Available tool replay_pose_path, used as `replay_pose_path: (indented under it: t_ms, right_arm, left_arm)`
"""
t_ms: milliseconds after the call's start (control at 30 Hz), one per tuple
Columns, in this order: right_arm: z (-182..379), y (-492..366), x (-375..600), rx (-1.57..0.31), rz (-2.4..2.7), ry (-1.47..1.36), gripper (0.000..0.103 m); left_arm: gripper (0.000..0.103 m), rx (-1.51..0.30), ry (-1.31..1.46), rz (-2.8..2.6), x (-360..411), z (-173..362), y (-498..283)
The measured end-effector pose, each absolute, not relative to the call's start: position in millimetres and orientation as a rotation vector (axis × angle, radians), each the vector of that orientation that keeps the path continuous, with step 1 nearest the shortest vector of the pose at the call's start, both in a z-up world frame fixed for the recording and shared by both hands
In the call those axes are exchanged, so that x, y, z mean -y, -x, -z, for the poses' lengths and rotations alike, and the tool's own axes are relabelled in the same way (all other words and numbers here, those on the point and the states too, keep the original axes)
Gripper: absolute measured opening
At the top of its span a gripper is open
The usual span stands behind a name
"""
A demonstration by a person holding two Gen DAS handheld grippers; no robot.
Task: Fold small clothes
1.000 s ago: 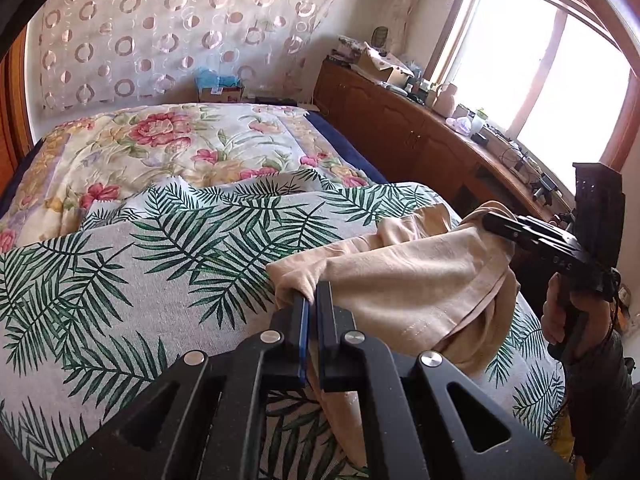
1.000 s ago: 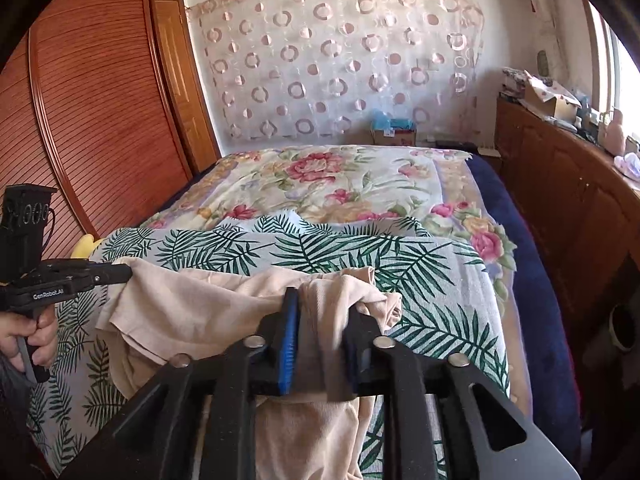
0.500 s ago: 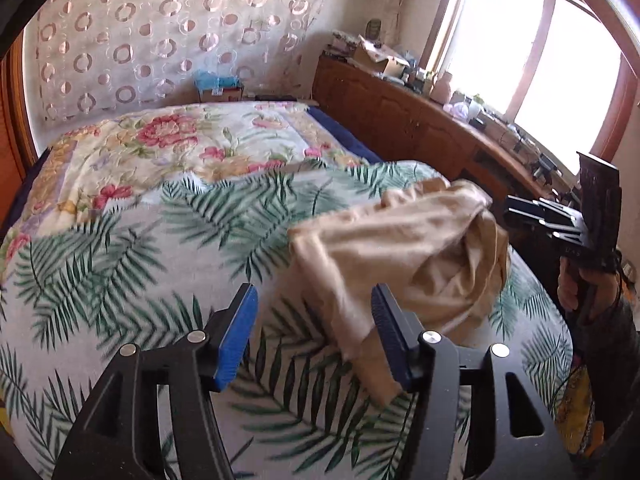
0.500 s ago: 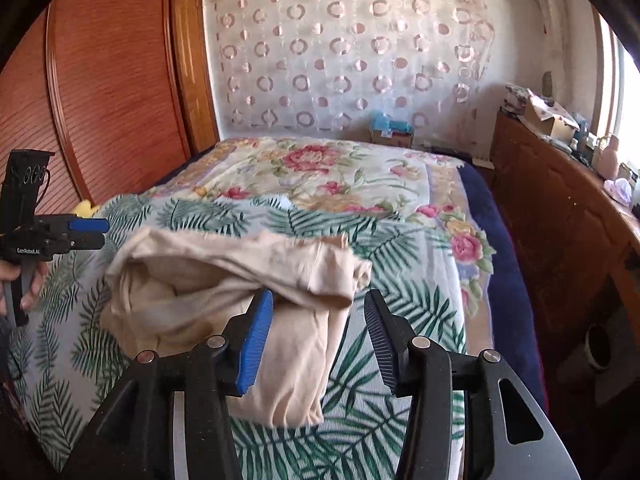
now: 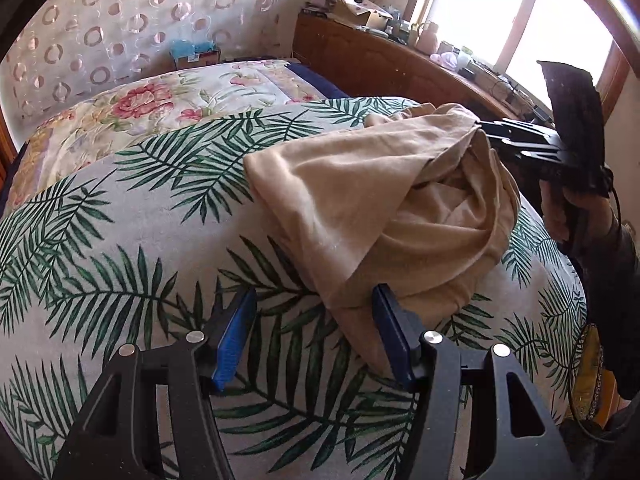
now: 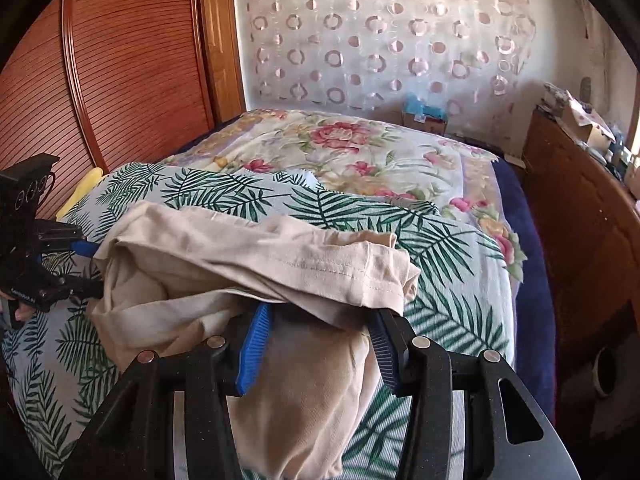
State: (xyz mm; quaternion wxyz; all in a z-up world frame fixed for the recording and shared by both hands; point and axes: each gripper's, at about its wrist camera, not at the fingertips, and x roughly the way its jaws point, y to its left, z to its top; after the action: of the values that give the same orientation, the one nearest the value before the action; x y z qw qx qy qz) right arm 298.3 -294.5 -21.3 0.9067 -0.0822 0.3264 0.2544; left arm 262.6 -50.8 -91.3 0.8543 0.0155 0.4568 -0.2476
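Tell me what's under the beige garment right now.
The beige garment lies bunched on the palm-leaf sheet, which shows all around it. Its own folded layers hide whatever is beneath the middle, so anything tucked there cannot be seen.

free: palm-leaf sheet left | blocked: beige garment heap right

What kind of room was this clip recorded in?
Most likely a home bedroom: a bed with a floral quilt, a wooden wardrobe beside it, and a cluttered wooden sideboard under the window.
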Motion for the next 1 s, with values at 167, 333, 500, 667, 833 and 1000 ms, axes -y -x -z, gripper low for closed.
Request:
replay_pose_path:
  t_ms: [167,333,500,667,833,1000]
  right_arm:
    - [25,-314,300,-0.657,-0.58,0.156,0.006]
    - [15,-321,315,-0.594,-0.508,0.117,0.004]
    - [9,-343,328,-0.632,-0.385,0.076,0.004]
    - [16,-350,312,-0.677,-0.334,0.132,0.017]
    - [1,-350,294,-0.671,-0.329,0.142,0.021]
    - [5,-353,297,-0.684,-0.336,0.145,0.021]
  left_arm:
    - [0.061,-0.926,-0.068,0.499,57,84,-278]
    - [0.061,-0.873,-0.044,0.451,47,71,-288]
    - [0.061,-0.798,0.034,0.38,28,53,-292]
    - [0.061,-0.748,0.032,0.364,22,37,-289]
    - [0.061,-0.708,0.05,0.363,17,29,-284]
    - [0.061,-0.709,0.064,0.392,20,22,-289]
